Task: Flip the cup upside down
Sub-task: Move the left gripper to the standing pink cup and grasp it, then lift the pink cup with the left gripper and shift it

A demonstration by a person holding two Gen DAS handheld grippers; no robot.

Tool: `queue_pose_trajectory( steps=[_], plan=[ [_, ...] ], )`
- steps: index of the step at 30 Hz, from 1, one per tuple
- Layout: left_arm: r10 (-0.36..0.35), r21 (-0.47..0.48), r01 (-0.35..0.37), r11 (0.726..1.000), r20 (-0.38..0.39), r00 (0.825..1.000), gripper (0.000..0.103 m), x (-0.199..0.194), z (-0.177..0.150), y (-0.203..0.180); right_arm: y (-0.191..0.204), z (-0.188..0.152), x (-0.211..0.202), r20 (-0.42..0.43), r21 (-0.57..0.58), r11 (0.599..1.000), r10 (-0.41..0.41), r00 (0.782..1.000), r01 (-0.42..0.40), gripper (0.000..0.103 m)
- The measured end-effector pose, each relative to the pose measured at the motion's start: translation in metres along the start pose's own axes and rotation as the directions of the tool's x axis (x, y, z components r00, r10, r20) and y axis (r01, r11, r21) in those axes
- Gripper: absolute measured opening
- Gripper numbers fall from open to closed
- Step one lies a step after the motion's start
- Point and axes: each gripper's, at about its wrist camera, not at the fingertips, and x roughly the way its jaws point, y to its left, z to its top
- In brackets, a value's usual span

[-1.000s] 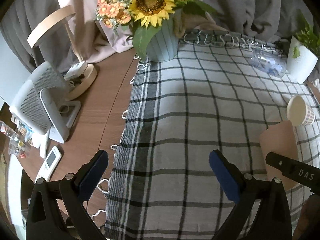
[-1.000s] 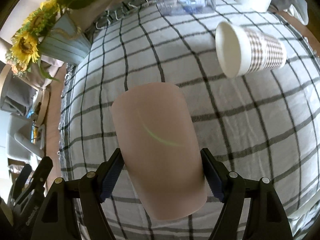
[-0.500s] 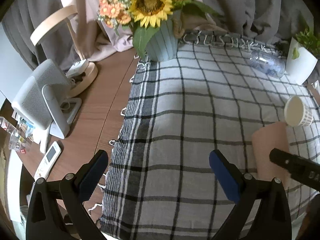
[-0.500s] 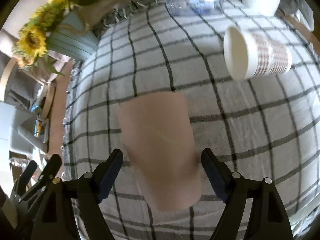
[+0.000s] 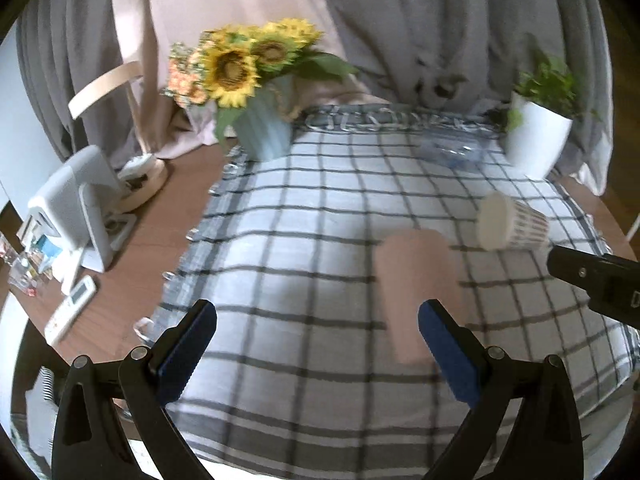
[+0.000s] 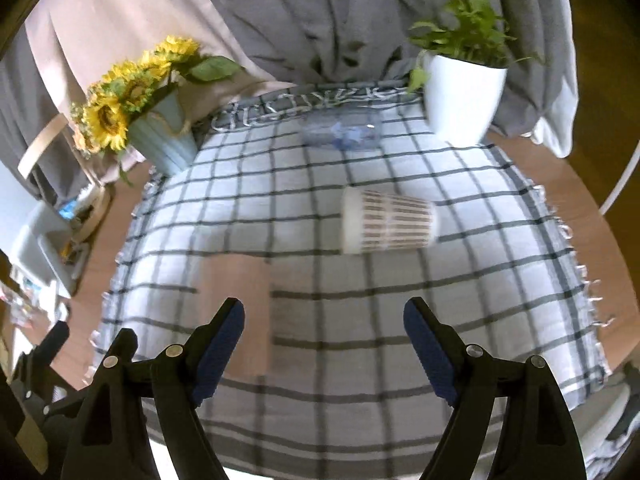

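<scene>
Although motion blurs it, the pink cup [image 6: 236,312] stands at lower left of the right wrist frame on the plaid tablecloth [image 6: 460,280], likely light, rigid and smooth, best gripped mid-wall, with both the left gripper [image 5: 318,350] and right gripper [image 6: 324,344] spread wide, empty.

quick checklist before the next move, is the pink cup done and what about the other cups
1. Pink cup standing on the checked cloth, closed end up: looks ok, though the image is blurred.
2. Right gripper clear of the pink cup: ok, jaws open, the cup off to their left.
3. Left gripper empty: ok, jaws open, nothing between them.
4. Patterned paper cup flipped: not ok, it lies on its side.
5. Clear cup near the white plant pot: not ok, it also lies on its side.
6. Pink cup's rim flat on the cloth: cannot tell.
</scene>
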Motion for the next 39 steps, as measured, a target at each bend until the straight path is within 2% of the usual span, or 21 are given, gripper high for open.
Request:
queue_pose_trajectory(
  steps=[6,13,16,19,23,27,29,31,39],
  plan=[
    [-0.055,-0.004,0.055,0.998,0.034,0.998,0.103,0.001,-0.022,-0.033,-0.031,-0.012,0.005,-0.033,-0.038,0.999,-0.031,0.999,0.030,0.082],
    [-0.067,0.016,0.066,0.998,0.066,0.996,0.103,0.018,-0.044,-0.059,-0.053,-0.027,0.016,-0.058,-0.072,0.995,-0.073,0.996,0.068,0.082],
    [-0.053,0.051,0.048,0.998,0.097,0.994,0.102,0.025,-0.050,-0.070,-0.057,-0.032,0.022,-0.069,-0.089,0.993,-0.083,0.994,0.076,0.082],
    [-0.055,0.063,0.050,0.997,0.094,0.994,0.098,0.034,-0.055,-0.078,-0.061,-0.036,0.028,-0.082,-0.104,0.991,-0.088,0.993,0.079,0.082],
    [-0.043,0.032,0.041,0.999,0.081,0.996,0.089,0.044,-0.059,-0.081,-0.067,-0.041,0.033,-0.103,-0.115,0.990,-0.090,0.991,0.078,0.082],
    [-0.015,0.002,0.015,1.000,0.077,0.997,0.084,0.049,-0.057,-0.080,-0.071,-0.044,0.035,-0.116,-0.118,0.990,-0.085,0.990,0.072,0.082],
    [-0.019,0.006,0.019,1.000,0.071,0.997,0.070,0.050,-0.056,-0.081,-0.073,-0.045,0.035,-0.118,-0.114,0.991,-0.082,0.990,0.069,0.082],
    [-0.020,0.019,0.019,1.000,0.066,0.998,0.063,0.052,-0.056,-0.082,-0.074,-0.045,0.035,-0.119,-0.110,0.992,-0.082,0.989,0.069,0.082],
    [-0.032,0.029,0.030,0.999,0.061,0.998,0.062,0.045,-0.045,-0.079,-0.075,-0.042,0.036,-0.122,-0.088,0.994,-0.067,0.990,0.056,0.082]
  ],
)
